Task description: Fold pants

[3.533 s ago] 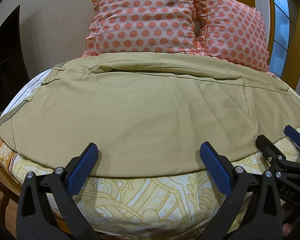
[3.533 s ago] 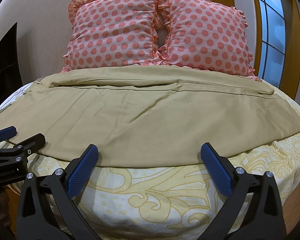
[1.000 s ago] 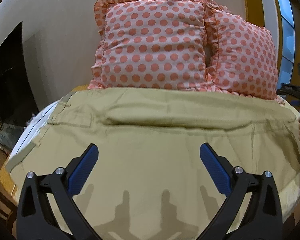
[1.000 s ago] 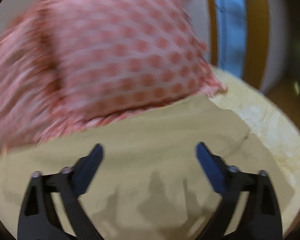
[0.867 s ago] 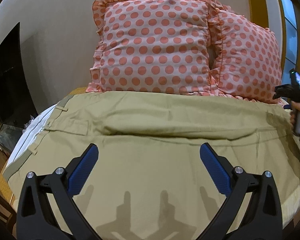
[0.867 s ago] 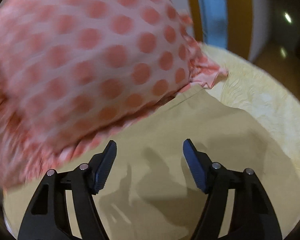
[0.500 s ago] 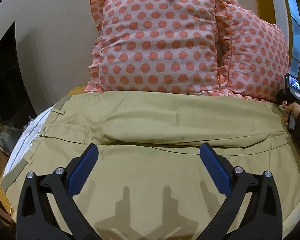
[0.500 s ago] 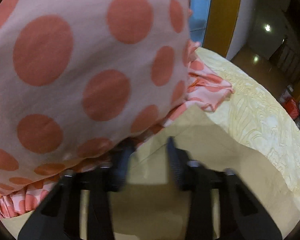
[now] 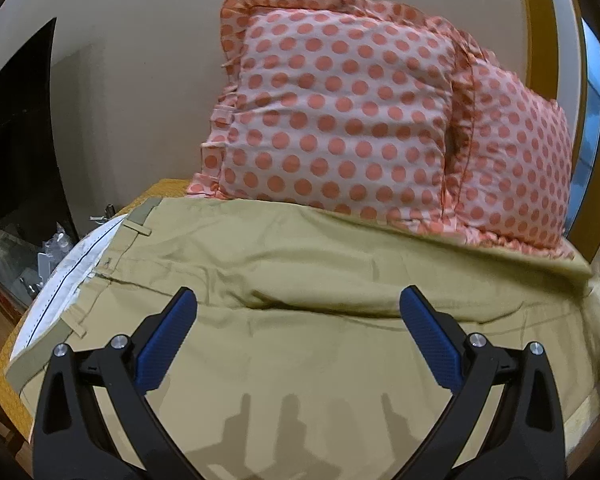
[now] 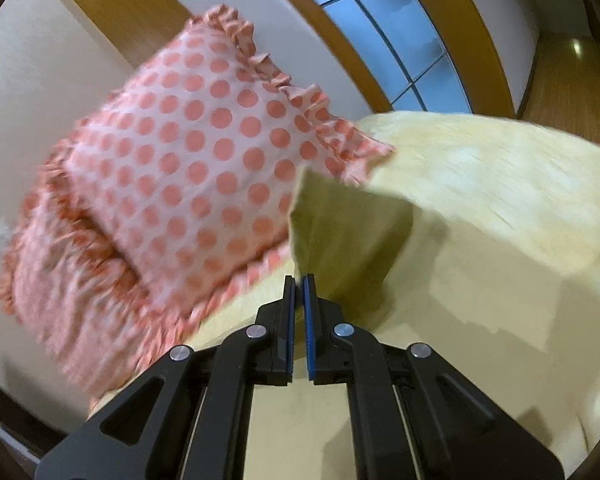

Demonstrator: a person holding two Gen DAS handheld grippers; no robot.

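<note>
Khaki pants (image 9: 300, 280) lie spread across the bed with the waistband (image 9: 66, 292) at about 9 o'clock in the left wrist view, white inner lining and belt loops showing, and the legs running off toward 3 o'clock. Two polka-dot pillows (image 9: 340, 120) stand against the wall at 12 o'clock, their lower edges touching or overlapping the far edge of the pants. A yellow patterned bedspread (image 10: 500, 168) lies beneath.

Left gripper (image 9: 298, 336): jaws wide apart, holding nothing, hovering above the seat area. Its shadow falls on the cloth at 6 o'clock.

Right gripper (image 10: 299, 292): jaws drawn together with only a thin slit between the blue pads. A flap of the khaki cloth, the leg end (image 10: 340, 232), stands up from the tips toward 12 o'clock, so the jaws appear to be pinching its edge. The contact point itself is hard to see, and the view is motion-blurred.

Handling assessment: thin woven cloth, light and limp. It creases readily, as the long ridge (image 9: 320, 300) running 9 to 3 o'clock shows, and it will sag between hold points. The waistband is the stiffest and thickest part, likely the most secure hold for the free gripper, preferably near a belt loop at 9 o'clock. Hems and seams should hold better than single-layer panel. Nothing fragile; the main risk judged is gripping one layer only, letting the under layer trail, or dragging the pillow.
</note>
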